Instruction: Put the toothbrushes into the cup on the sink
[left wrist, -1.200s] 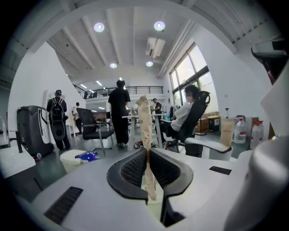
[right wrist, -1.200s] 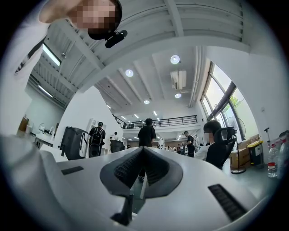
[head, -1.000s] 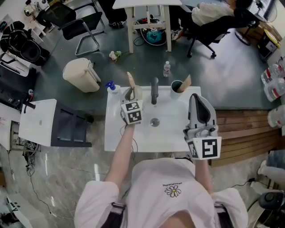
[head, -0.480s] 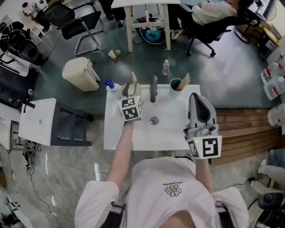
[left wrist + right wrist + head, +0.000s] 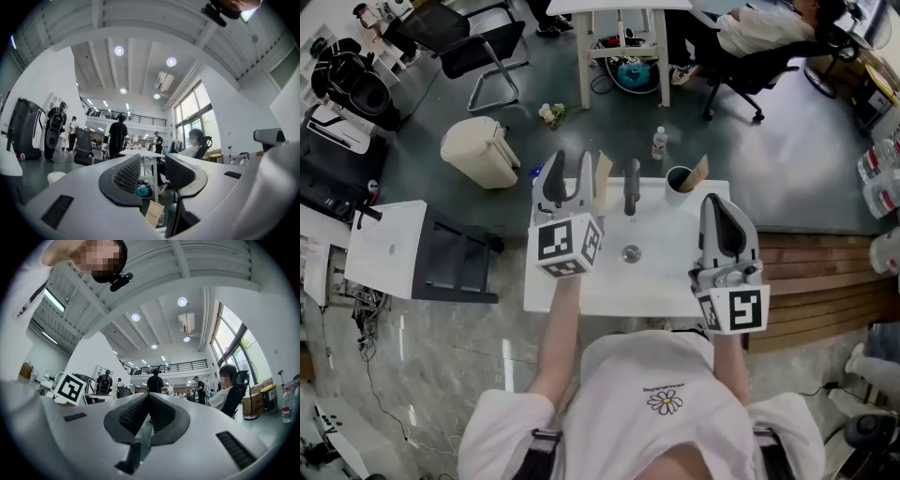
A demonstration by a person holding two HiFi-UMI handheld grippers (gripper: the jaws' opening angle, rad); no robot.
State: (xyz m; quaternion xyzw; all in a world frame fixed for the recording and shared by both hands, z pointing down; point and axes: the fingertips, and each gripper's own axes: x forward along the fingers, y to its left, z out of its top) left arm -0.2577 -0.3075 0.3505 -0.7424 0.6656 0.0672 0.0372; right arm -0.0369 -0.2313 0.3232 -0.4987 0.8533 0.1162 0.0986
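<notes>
Forearms (image 5: 555, 333) extended over sink (image 5: 661, 281); left gripper (image 5: 570, 167) higher, jaws just opened, nothing between; right gripper (image 5: 721, 204) jaws together, empty.

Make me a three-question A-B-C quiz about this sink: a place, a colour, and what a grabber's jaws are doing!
1. The cup, from the faucet: A left B right C front
2. The trash bin colour: A cream B red C blue
3. The left gripper jaws: A apart B shut on cup C shut on faucet
Answers: B, the cup stands right of the faucet; A, the bin is cream; A, the jaws have just been opening, a gap shows and nothing is pressed between them.
</notes>
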